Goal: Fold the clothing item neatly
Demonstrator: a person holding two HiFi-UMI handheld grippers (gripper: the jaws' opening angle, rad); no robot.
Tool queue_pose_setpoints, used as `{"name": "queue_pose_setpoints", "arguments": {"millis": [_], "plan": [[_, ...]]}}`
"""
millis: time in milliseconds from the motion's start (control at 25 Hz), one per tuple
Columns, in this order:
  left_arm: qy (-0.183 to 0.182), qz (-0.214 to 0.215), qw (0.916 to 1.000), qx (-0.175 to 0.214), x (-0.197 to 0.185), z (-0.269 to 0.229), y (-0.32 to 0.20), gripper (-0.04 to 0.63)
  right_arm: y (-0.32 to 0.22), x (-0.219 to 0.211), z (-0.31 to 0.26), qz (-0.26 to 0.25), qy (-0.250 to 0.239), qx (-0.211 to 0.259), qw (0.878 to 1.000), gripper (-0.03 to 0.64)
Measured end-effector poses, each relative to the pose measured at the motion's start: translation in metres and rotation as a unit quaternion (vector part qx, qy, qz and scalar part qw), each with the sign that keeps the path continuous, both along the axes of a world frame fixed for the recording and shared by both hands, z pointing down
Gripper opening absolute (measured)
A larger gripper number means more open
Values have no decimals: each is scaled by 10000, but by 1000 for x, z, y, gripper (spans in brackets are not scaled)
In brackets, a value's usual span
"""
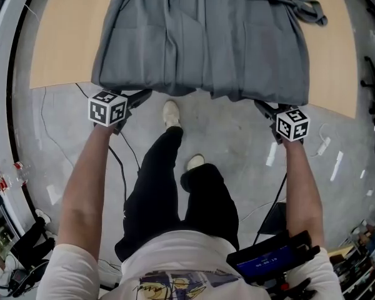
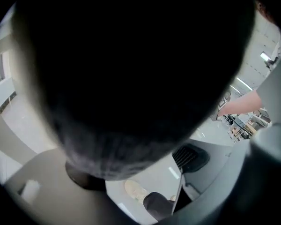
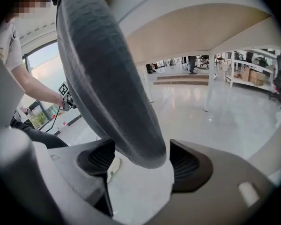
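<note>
The grey garment (image 1: 200, 36) lies on the pale wooden table (image 1: 56, 42), its near hem hanging just over the front edge; the left gripper (image 1: 136, 97) sits at the hem's left corner and the right gripper (image 1: 267, 110) at its right corner, both just below that edge. In the left gripper view dark cloth fills most of the frame and bulges between jaws that stand wide apart; in the right gripper view a rounded fold hangs between pads likewise spread wide, not pressing it.
</note>
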State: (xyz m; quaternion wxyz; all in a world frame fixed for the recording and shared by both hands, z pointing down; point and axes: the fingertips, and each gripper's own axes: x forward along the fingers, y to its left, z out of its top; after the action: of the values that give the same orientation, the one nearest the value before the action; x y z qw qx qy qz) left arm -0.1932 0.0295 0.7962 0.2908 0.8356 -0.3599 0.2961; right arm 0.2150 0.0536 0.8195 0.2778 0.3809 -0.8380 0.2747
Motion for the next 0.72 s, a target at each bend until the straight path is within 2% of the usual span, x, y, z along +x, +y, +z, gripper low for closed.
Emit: {"name": "queue_pose_setpoints", "arguments": {"millis": [80, 160, 200, 240, 320, 400, 640, 720], "plan": [[99, 123, 9999, 17, 7, -5, 2, 433, 2, -9, -4, -229, -167, -28, 9996, 354], [193, 234, 9995, 5, 14, -9, 6, 387, 11, -26, -7, -581, -371, -184, 9975, 347], [224, 262, 9994, -11, 17, -10, 8, 357, 17, -33, -7, -720, -412, -266, 9962, 321], [250, 283, 9993, -35, 21, -11, 10, 327, 23, -37, -8, -812, -451, -341, 9951, 263], [286, 340, 9990, -89, 27, -15, 16, 244, 34, -44, -12, -879, -567, -413, 9937, 102], [331, 437, 9984, -154, 33, -19, 24, 183, 43, -51, -20, -872, -695, -427, 9928, 42], [489, 604, 9962, -396, 43, -40, 55, 49, 74, -68, -52, -761, -962, -362, 9918, 29], [499, 622, 9958, -444, 44, -50, 65, 37, 80, -71, -66, -672, -1014, -291, 9921, 28]]}}
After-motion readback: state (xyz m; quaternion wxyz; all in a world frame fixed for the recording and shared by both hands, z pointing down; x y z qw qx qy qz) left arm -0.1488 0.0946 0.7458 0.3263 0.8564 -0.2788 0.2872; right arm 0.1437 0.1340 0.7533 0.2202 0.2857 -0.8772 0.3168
